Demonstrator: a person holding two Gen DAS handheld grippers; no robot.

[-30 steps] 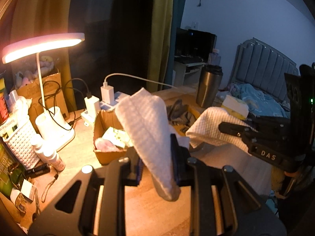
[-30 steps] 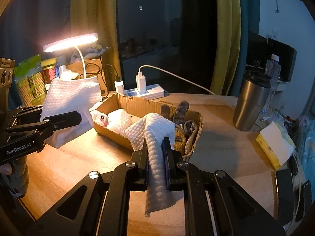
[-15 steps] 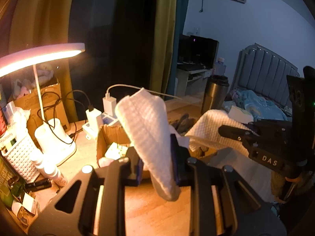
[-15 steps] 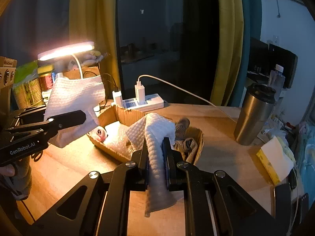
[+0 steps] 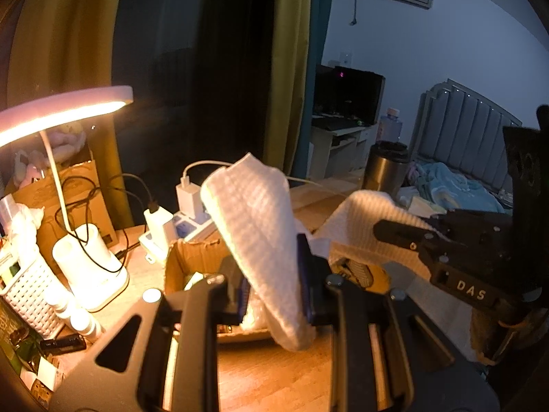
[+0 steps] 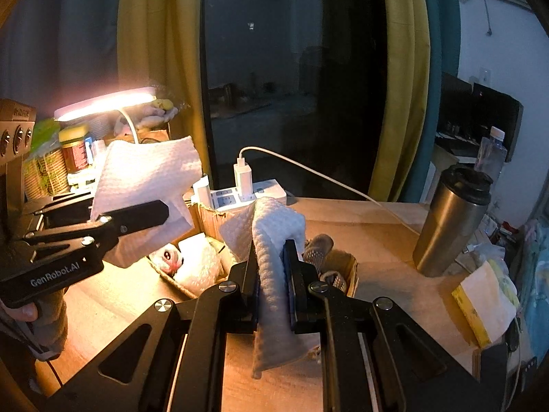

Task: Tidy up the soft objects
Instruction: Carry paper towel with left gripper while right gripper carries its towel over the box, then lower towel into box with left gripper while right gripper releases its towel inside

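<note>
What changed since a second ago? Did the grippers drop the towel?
No. Both grippers rose, lifting the towel higher above the box, which now sits lower in both views. The left gripper and right gripper stay shut on it. The cup and lamp stayed put.

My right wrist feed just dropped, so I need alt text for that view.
The right gripper is shut on one end of a white waffle-weave cloth, held above a wooden desk; the left gripper pinches the cloth's other end. Below sits an open cardboard box of soft items, with a steel tumbler to the right.
</note>
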